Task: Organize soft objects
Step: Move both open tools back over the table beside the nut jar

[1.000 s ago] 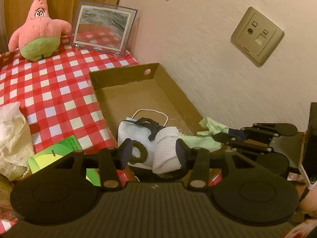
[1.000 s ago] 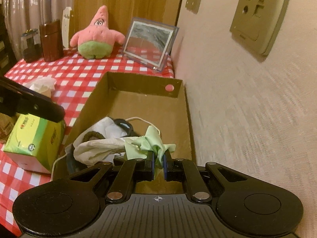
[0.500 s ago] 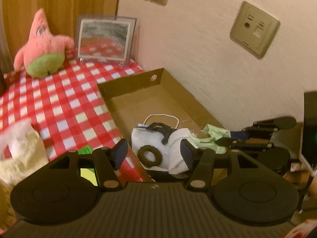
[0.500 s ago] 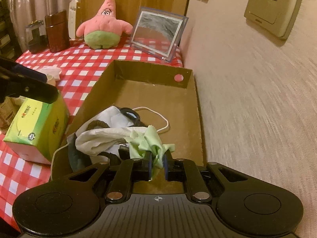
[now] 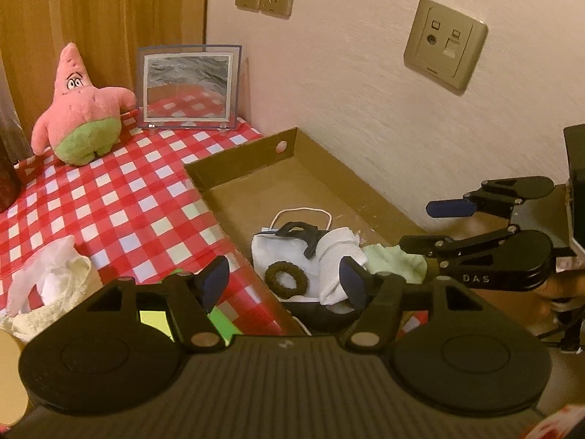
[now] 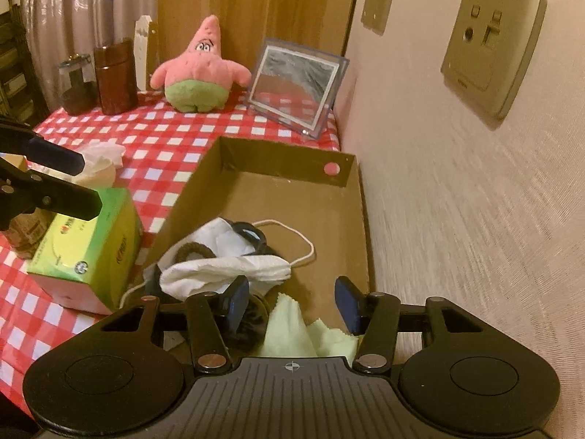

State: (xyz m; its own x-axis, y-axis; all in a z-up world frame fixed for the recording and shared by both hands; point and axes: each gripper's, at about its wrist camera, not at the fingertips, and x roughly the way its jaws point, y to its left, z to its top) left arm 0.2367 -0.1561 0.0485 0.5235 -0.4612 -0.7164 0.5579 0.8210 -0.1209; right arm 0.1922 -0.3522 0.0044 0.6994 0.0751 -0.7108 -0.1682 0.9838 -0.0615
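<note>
Hovering over the near end of the cardboard box (image 6: 351,219), your right gripper (image 6: 292,301) has its jaws spread wide and holds nothing; the light green cloth (image 6: 292,333) lies loose in the box just below and between them. Your left gripper (image 5: 283,283) also has its jaws wide, empty, above the box's near left edge. In the box sit a white face mask (image 5: 278,252), a dark hair tie (image 5: 287,280), a black strap (image 5: 299,232) and a crumpled white tissue (image 6: 226,269), all bunched at the near end, touching; the green cloth lies beside the tissue. On the red-checked surface (image 5: 120,197) you see a pink starfish plush (image 6: 201,69), a picture frame (image 6: 296,89) and a green tissue box (image 6: 87,245).
</note>
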